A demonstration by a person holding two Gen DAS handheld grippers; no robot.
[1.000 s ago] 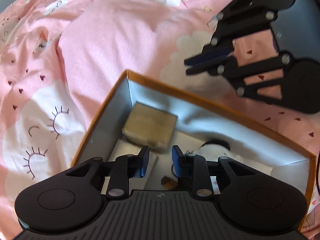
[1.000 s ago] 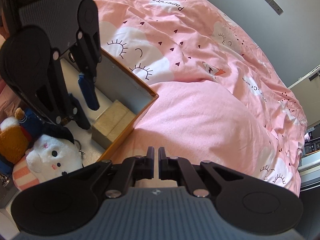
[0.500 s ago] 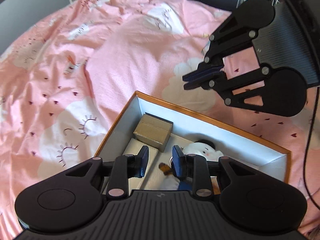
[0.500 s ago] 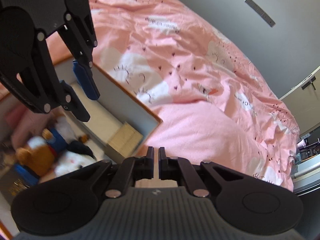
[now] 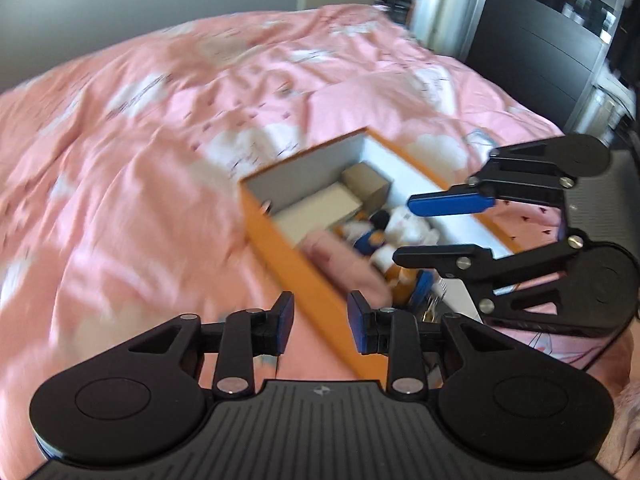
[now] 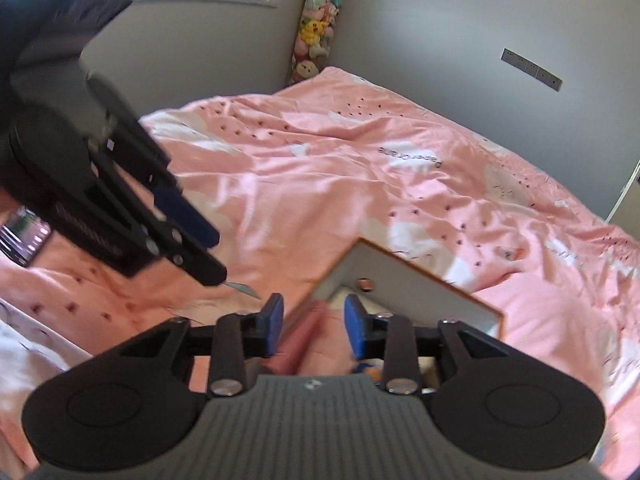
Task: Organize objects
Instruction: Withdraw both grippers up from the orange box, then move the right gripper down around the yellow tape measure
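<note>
An orange box (image 5: 288, 252) with a white inside lies on the pink bed. It holds a brown block (image 5: 366, 184), a white flat box (image 5: 320, 212), a pink roll (image 5: 340, 260) and plush toys (image 5: 400, 232). My left gripper (image 5: 320, 320) is open and empty above the box's near wall. My right gripper (image 5: 432, 228) is open over the box's right side; in its own view (image 6: 314, 326) it hangs open above the pink roll (image 6: 304, 340) and the box corner (image 6: 400, 276). The left gripper (image 6: 192, 240) shows there at the left.
The pink duvet (image 5: 140, 160) with cloud prints covers the bed all around the box. A dark wardrobe (image 5: 540, 52) stands behind the bed. A hanging column of plush toys (image 6: 318, 24) is in the room's corner by a grey wall.
Both grippers have lifted away and turned, so the box looks smaller and further off. The right gripper, shut before, has opened. The left jaws have widened. The views are blurred by motion.
</note>
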